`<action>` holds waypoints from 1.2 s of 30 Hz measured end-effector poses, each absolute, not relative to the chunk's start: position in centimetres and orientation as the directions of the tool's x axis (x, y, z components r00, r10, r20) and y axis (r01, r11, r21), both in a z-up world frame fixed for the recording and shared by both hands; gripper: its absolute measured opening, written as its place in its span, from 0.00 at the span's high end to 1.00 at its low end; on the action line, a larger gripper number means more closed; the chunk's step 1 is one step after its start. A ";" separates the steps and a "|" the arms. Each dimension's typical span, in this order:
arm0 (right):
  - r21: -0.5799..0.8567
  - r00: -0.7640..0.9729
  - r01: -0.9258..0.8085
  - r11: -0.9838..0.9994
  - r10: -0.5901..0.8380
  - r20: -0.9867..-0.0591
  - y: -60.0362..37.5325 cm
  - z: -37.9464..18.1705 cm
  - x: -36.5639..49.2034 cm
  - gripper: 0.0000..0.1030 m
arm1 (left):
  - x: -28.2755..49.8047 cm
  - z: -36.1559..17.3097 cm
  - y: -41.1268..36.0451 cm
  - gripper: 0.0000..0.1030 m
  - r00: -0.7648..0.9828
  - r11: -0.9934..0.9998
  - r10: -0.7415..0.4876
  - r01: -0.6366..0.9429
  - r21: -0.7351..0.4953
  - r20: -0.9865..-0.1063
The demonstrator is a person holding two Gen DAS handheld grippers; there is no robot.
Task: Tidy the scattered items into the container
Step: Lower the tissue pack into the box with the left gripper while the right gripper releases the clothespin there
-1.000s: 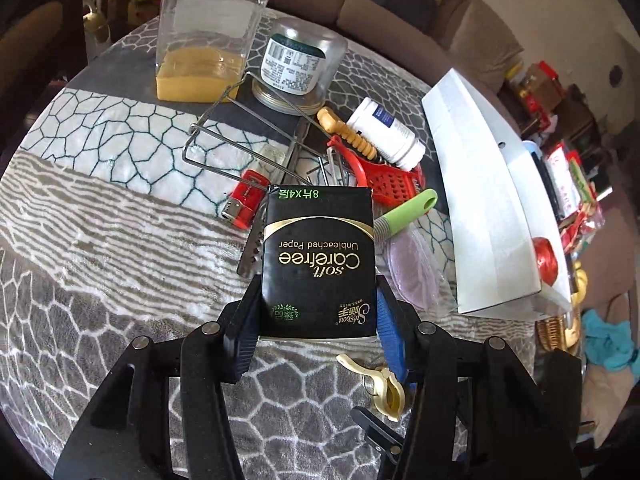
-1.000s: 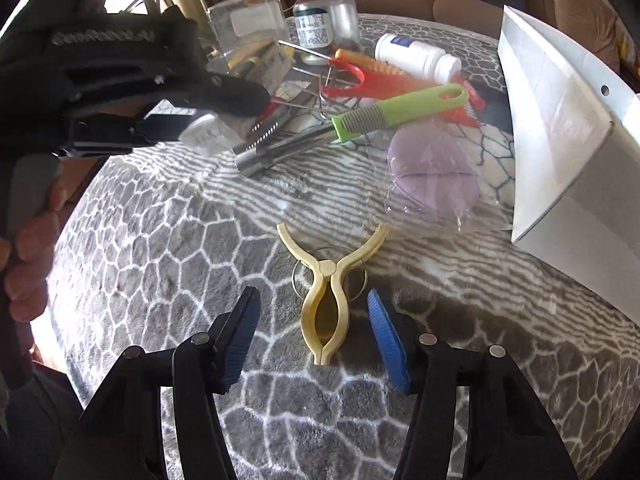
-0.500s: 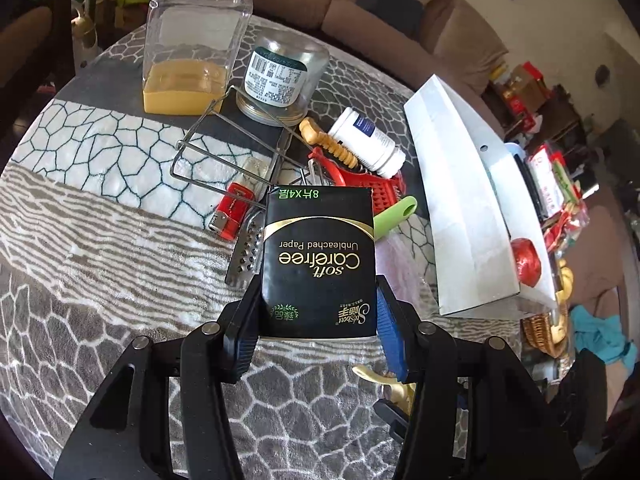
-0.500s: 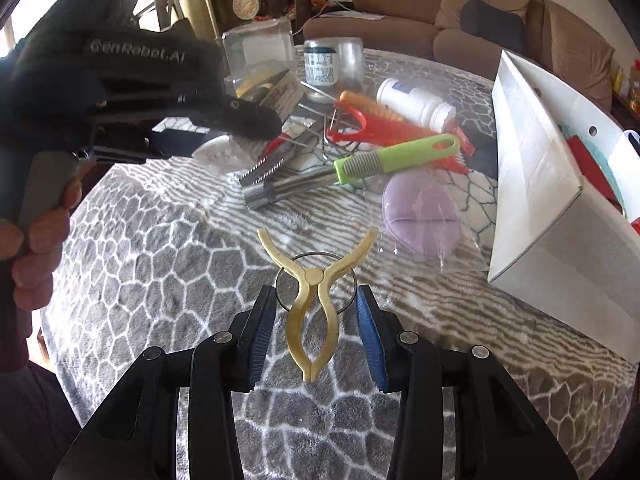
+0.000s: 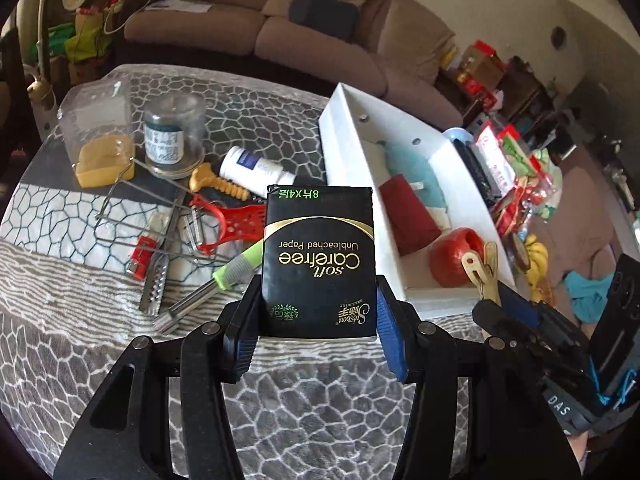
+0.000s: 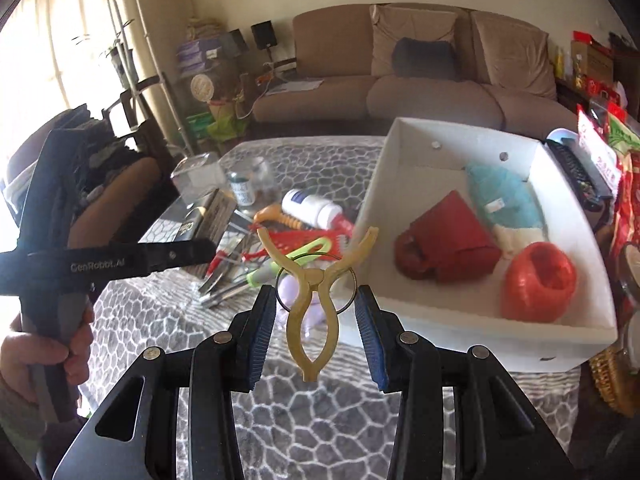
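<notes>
Left claw (image 5: pixel 318 320) clenched on one black tissue pack (image 5: pixel 319 264), right claw (image 6: pixel 316 324) gripping one yellow plastic clip (image 6: pixel 314 296), both raised beside white box (image 6: pixel 472 320) holding three items.

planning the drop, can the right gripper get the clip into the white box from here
Probably yes. The right gripper holds the clip up off the table beside the open-topped box, and bare floor shows in the box between the red roll and red pouch.
</notes>
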State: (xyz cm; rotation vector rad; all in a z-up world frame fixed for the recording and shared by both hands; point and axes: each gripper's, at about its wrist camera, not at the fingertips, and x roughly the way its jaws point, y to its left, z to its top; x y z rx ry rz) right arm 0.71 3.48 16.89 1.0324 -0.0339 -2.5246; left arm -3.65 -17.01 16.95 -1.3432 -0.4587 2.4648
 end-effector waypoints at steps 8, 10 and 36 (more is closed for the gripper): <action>0.212 -0.657 0.240 -0.947 -0.320 -0.682 11.3 17.0 -4.8 0.59 | -7.6 16.9 -6.8 0.53 -0.438 -0.895 0.443 -0.158 -0.418 -0.782; 0.226 -0.647 0.219 -0.949 -0.315 -0.694 12.3 16.0 -6.0 0.59 | -8.8 15.8 -4.8 0.53 -0.424 -0.906 0.421 -0.155 -0.394 -0.802; 0.326 -0.591 0.145 -0.934 -0.346 -0.729 15.8 10.2 -8.2 0.44 | -10.4 12.9 -2.9 0.42 -0.403 -0.928 0.372 -0.127 -0.352 -0.836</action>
